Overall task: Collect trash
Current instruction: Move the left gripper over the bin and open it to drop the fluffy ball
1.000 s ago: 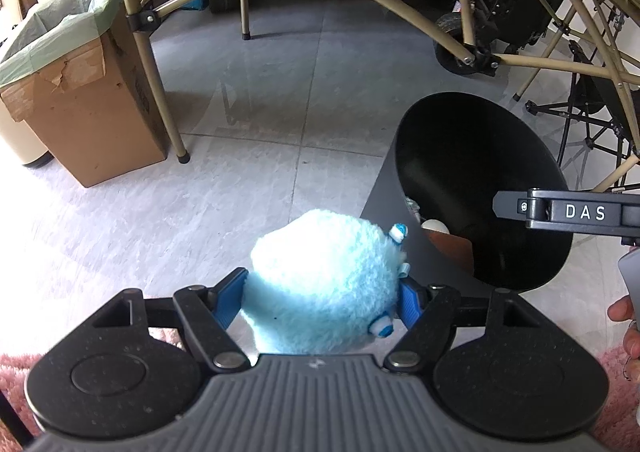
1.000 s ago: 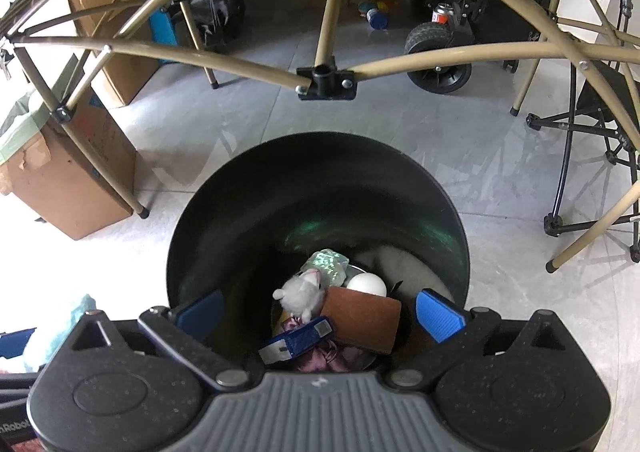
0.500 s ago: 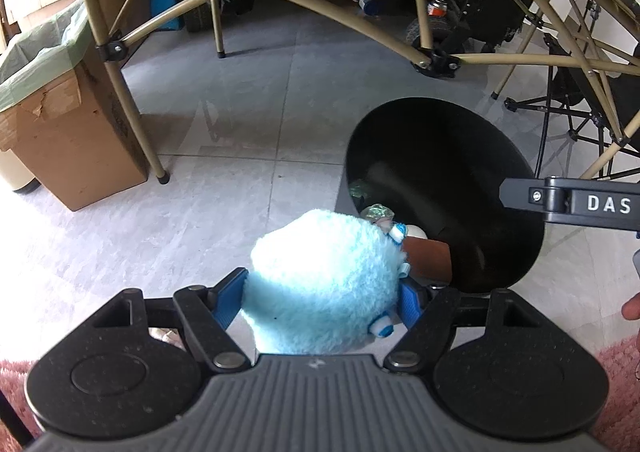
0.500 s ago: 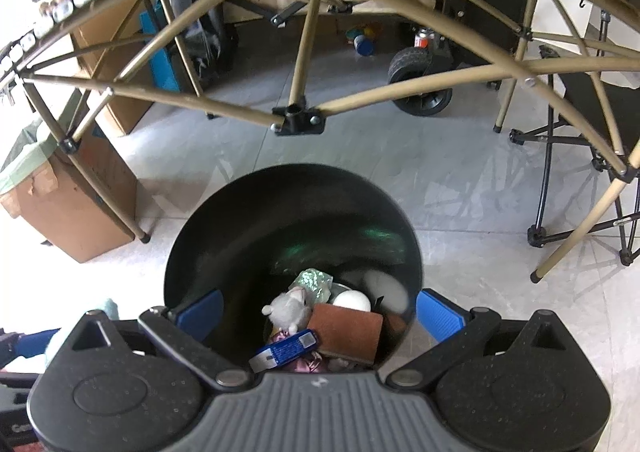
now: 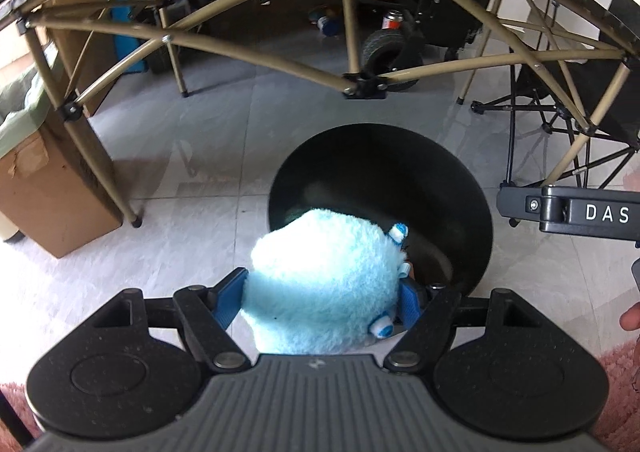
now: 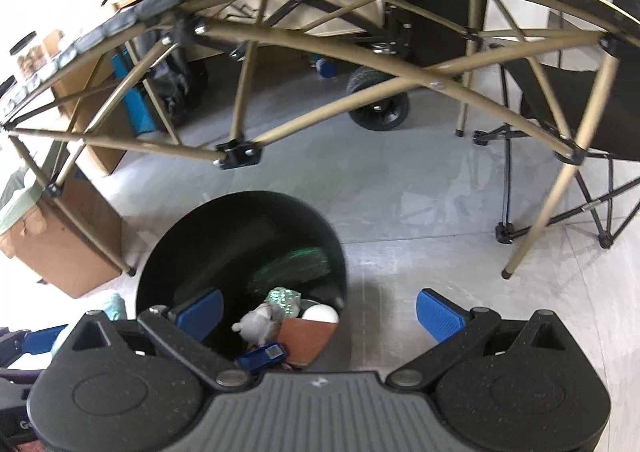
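Left wrist view shows our left claw (image 5: 322, 302) clamped on a fluffy light-blue plush (image 5: 324, 284), its blue pads pressed into the fur on both sides. Just ahead of that claw, and partly hidden behind the plush, stands the black bin (image 5: 380, 156), its mouth open toward us. The plush hangs at the near rim, not yet clearly over the opening.

Right wrist view shows our right claw (image 6: 320, 310) with its jaws wide apart and nothing between them. The bin (image 6: 240, 220) sits ahead of it and toward its left finger. Inside we see what has already been collected: a small grey plush (image 6: 258, 326), a brown block (image 6: 306, 338), a white ball (image 6: 320, 314), a crinkled shiny wrapper (image 6: 284, 298) and a blue packet (image 6: 262, 357), which lies nearest the claw.

We judge the task well under way: several pieces are in the bin, and the blue plush is the one in hand. What is left for it is to carry it a little further over the mouth and let go. Beyond the bin lie bare floor tiles (image 6: 420, 212) and the tan legs of a folding surface (image 6: 240, 100); we cannot tell from these views whether more trash waits elsewhere.
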`<control>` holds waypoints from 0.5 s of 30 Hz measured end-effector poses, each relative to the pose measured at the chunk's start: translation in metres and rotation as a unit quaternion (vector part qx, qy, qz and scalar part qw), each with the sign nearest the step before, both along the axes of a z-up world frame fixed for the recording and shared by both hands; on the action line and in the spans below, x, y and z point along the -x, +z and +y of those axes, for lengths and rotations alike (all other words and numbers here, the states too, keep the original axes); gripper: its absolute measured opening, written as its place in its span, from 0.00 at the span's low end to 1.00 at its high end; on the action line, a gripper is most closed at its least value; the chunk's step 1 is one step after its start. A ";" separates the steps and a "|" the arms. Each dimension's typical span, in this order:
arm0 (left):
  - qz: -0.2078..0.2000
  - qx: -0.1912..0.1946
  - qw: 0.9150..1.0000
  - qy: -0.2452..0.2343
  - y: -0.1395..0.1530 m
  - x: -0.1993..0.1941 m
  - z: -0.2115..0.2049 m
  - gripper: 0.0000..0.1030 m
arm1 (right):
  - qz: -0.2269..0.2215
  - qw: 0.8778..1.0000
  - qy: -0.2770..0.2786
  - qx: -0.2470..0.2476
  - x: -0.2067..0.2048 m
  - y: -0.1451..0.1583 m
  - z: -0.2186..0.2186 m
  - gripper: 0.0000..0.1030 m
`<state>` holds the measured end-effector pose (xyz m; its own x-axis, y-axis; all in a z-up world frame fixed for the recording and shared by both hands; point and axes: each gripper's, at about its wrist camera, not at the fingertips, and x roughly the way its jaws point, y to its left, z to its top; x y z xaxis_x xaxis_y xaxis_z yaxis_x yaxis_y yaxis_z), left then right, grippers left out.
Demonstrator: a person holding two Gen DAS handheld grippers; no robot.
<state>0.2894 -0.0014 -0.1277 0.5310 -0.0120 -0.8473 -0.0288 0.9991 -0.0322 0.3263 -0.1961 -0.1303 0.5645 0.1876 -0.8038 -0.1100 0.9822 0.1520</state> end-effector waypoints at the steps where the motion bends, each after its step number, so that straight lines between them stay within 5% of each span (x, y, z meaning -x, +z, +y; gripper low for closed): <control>1: 0.000 -0.001 1.000 -0.002 0.000 -0.002 -0.003 0.73 | 0.000 1.000 -0.006 -0.002 0.000 -0.001 -0.005 1.00; 15: 0.016 -0.009 0.999 -0.037 -0.009 -0.032 -0.054 0.73 | 0.000 0.997 -0.075 -0.026 0.005 0.001 -0.051 1.00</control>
<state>0.3218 -0.0557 -0.1366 0.5017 -0.0343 -0.8643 0.0447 0.9989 -0.0137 0.3216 -0.2466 -0.1295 0.5889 0.1425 -0.7955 0.0383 0.9783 0.2036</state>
